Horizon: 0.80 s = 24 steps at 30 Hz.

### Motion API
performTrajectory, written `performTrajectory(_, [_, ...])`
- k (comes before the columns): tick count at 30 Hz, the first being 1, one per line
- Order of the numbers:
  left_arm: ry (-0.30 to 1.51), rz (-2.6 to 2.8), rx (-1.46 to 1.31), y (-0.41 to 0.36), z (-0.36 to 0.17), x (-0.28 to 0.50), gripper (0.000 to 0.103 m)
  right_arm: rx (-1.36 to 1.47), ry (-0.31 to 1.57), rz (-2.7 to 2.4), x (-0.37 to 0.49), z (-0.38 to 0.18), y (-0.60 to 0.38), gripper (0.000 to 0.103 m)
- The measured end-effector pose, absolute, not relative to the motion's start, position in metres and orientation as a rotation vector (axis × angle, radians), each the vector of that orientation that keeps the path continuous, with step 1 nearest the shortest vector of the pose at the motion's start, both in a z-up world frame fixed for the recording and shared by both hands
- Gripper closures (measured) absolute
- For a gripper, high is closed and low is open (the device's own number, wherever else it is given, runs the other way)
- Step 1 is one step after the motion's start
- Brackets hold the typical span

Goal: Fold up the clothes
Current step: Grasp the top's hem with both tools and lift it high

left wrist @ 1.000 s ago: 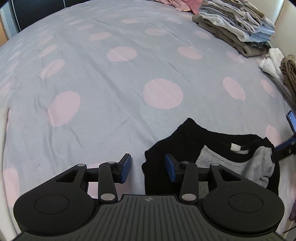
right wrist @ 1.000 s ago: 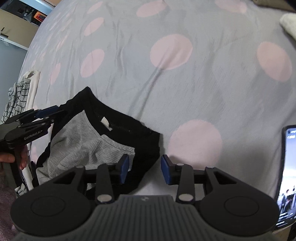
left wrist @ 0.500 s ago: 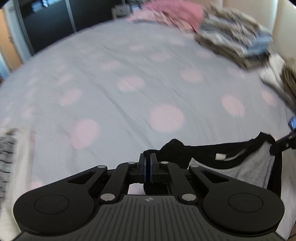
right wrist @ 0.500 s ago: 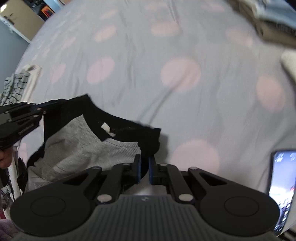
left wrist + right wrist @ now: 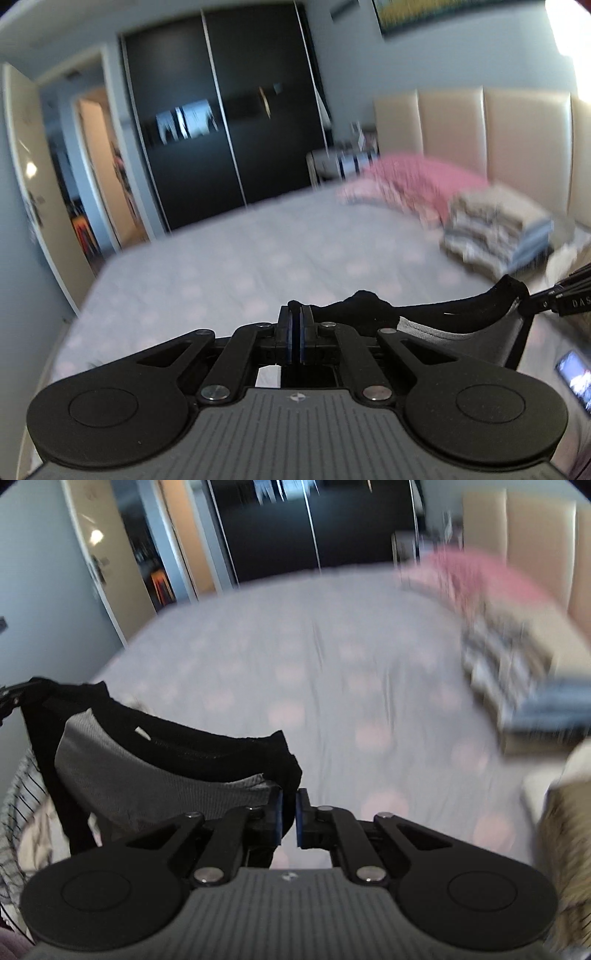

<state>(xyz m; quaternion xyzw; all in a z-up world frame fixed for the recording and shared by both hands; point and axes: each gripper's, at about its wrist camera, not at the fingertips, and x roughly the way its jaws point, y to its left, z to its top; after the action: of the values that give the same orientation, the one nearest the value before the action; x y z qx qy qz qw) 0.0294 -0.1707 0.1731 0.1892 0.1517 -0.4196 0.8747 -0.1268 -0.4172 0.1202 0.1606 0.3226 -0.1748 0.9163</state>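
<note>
the left gripper [image 5: 295,338] and right gripper [image 5: 289,821] are each pinching a shoulder corner of the black-and-grey shirt [image 5: 155,775], which is sagging between their jaws above the bed [image 5: 314,672]; soft, light, droopy fabric, best held by its corners.

Motion blur smears the stack of folded clothes [image 5: 495,236] and the pink bedding [image 5: 413,184] by the headboard, so single garments cannot be told apart. The bed [image 5: 332,672] shows its pink dots only faintly. The black and grey shirt [image 5: 166,771] hangs below both hand-held gripper bodies, its lower part hidden, and the phone [image 5: 574,376] is cut by the right edge.
</note>
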Motion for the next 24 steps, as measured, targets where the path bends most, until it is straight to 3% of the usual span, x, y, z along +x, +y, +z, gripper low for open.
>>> performTrajectory(12, [-0.027,-0.840,0.136,-0.105,0.298,-0.057,0.101,-0.015,0.270,-0.377,-0.214,0.303,-0.358,0.096])
performTrajectory(24, [-0.175,-0.909,0.014,-0.054,0.335,-0.126,0.101,-0.010,0.090,-0.380,-0.305,0.360,-0.329,0.096])
